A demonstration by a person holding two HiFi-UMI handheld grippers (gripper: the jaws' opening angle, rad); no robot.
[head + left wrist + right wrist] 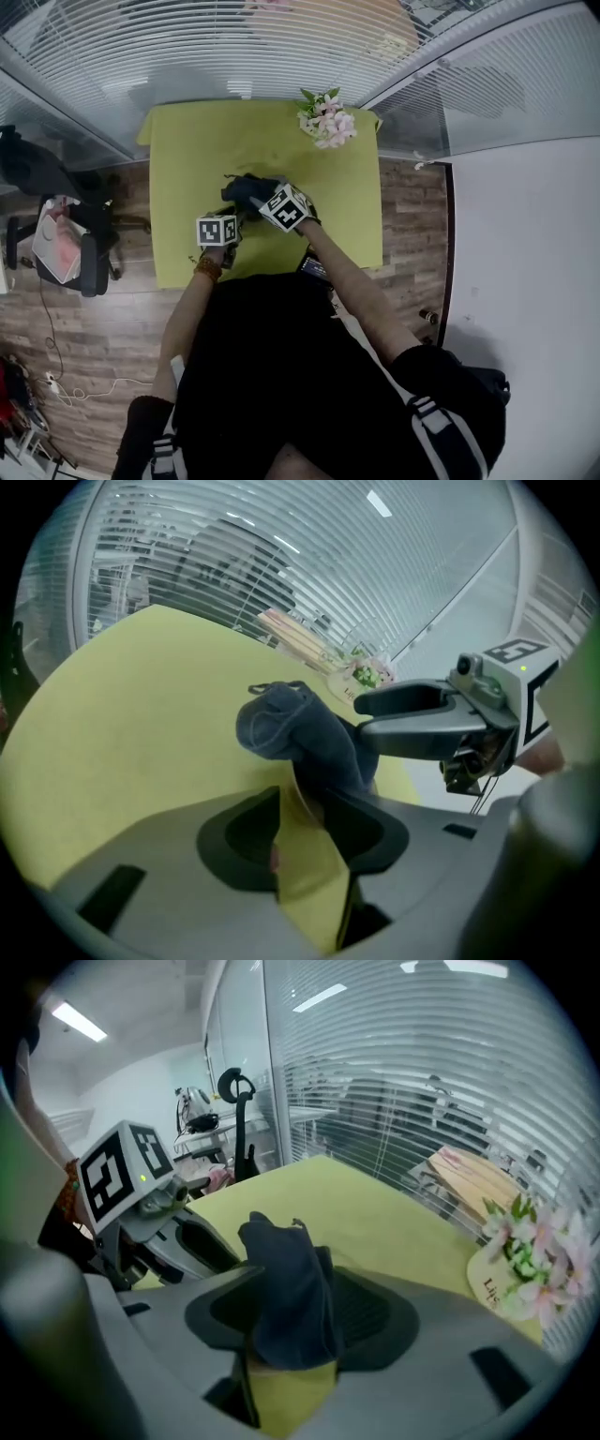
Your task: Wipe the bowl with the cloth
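Observation:
A dark blue cloth [248,190] lies bunched on the yellow-green table [187,141] between both grippers. In the left gripper view the cloth [300,733] rises just past my left gripper [305,819], whose jaws stand close together on a thin pale edge, the bowl's rim [304,802]; the cloth hides the rest of the bowl. In the right gripper view the cloth [291,1288] drapes loosely in the wide gap of my right gripper [292,1321], its pads off the fabric. From the head view the left gripper [234,217] and right gripper [264,197] meet at the cloth.
Pink flowers [328,117] with a round sign stand at the table's far right edge. An office chair [94,253] and a bag sit on the wooden floor to the left. Glass walls with blinds [281,47] close in the far side.

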